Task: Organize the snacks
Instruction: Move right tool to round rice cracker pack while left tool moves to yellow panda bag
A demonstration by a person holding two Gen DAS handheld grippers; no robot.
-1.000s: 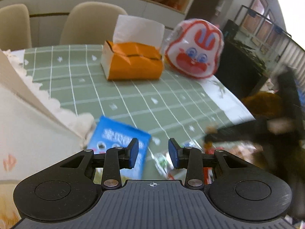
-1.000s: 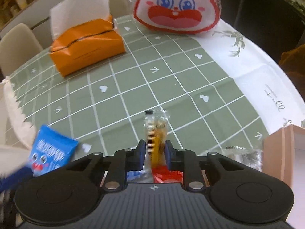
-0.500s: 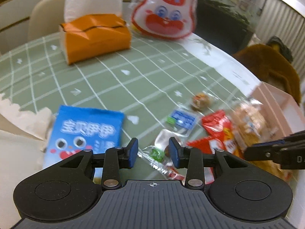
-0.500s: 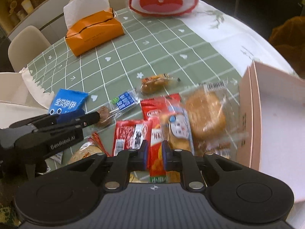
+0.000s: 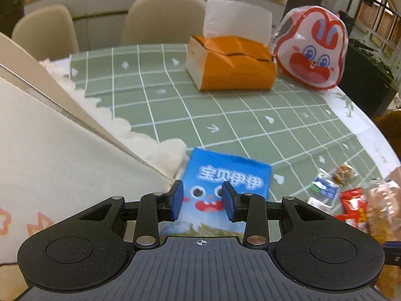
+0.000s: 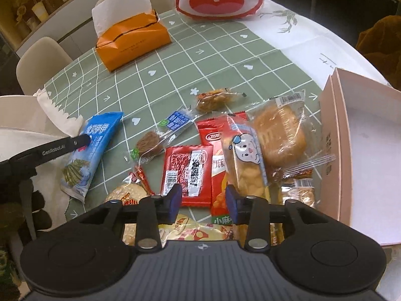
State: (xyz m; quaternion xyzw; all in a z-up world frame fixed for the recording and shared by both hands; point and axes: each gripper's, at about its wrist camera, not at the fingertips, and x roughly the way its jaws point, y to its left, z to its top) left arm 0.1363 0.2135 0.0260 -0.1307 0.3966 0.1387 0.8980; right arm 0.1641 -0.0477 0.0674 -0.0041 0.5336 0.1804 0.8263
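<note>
A blue snack packet [image 5: 226, 190] lies on the green checked tablecloth [image 5: 225, 115]. My left gripper [image 5: 202, 203] is open, its blue pads on either side of the packet's near part. The packet also shows in the right wrist view [image 6: 92, 148], with a left finger [image 6: 75, 142] on it. My right gripper [image 6: 202, 203] is open and empty above a pile of snacks: red packets [image 6: 186, 173], a wrapped bun [image 6: 280, 135], a biscuit pack [image 6: 246, 165].
A pink box [image 6: 363, 155] stands open at the right. A white box [image 5: 50, 165] sits at the left. An orange tissue box [image 5: 233, 65] and a rabbit bag [image 5: 313, 52] stand at the back. Chairs are behind the table.
My left gripper swung left and settled over the blue packet. My right gripper pulled back and opened wider above the snack pile.
</note>
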